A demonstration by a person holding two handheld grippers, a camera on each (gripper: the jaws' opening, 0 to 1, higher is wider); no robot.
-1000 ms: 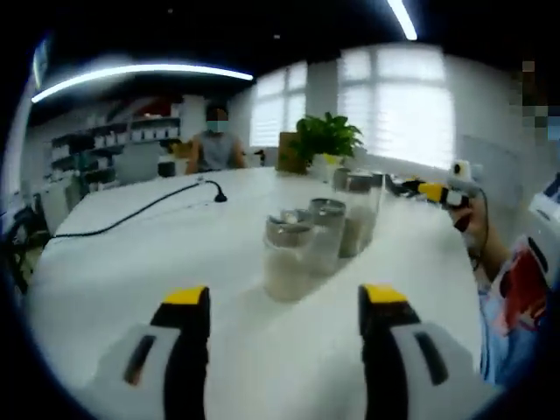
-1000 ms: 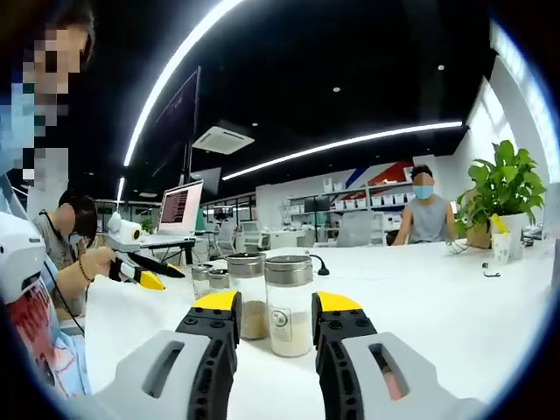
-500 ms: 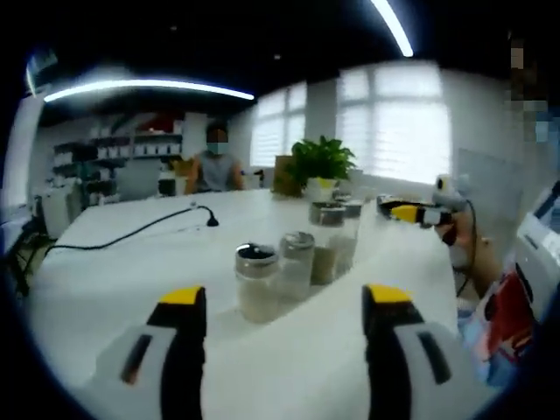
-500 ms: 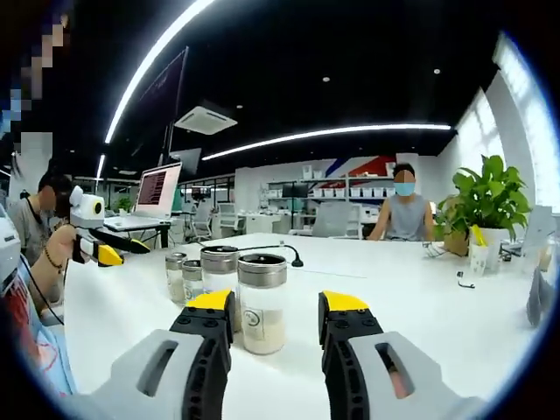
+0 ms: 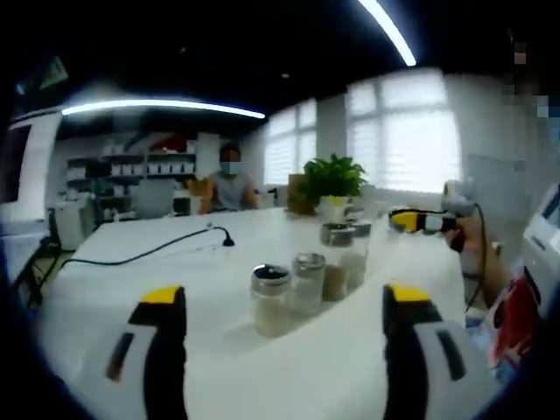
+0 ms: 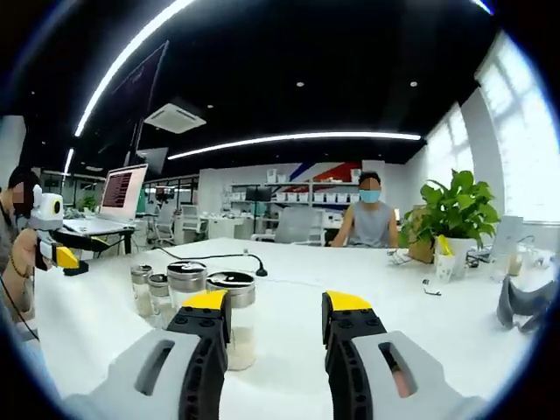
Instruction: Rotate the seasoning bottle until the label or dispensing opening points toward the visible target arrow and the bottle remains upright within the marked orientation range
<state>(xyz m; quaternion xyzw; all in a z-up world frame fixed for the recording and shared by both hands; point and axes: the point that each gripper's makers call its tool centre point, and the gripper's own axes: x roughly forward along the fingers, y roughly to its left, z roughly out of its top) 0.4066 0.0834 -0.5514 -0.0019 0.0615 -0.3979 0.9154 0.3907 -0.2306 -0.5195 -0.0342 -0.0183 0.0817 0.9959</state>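
Several glass seasoning bottles with metal lids stand upright in a row on the white table [image 5: 131,297]. In the left gripper view the nearest bottle [image 5: 271,302] sits ahead of my left gripper [image 5: 283,297], which is open wide with nothing between its jaws. In the right gripper view the nearest bottle [image 6: 236,319] is partly hidden behind the left jaw of my right gripper [image 6: 276,302], which is open and holds nothing. The gap between its jaws frames bare table. No arrow mark is visible.
A black cable [image 5: 140,255] crosses the table. A potted plant [image 5: 332,179] and a seated masked person [image 5: 229,185] are at the far end. Another hand-held gripper [image 5: 420,221] hovers beyond the bottles. A monitor [image 6: 122,191] stands at the left and a dark object [image 6: 525,302] at the right.
The left view has drawn back, so the bottles look smaller, and its jaws stand wider apart. The right view swung right; the nearest bottle went from between the jaws to behind the left jaw.
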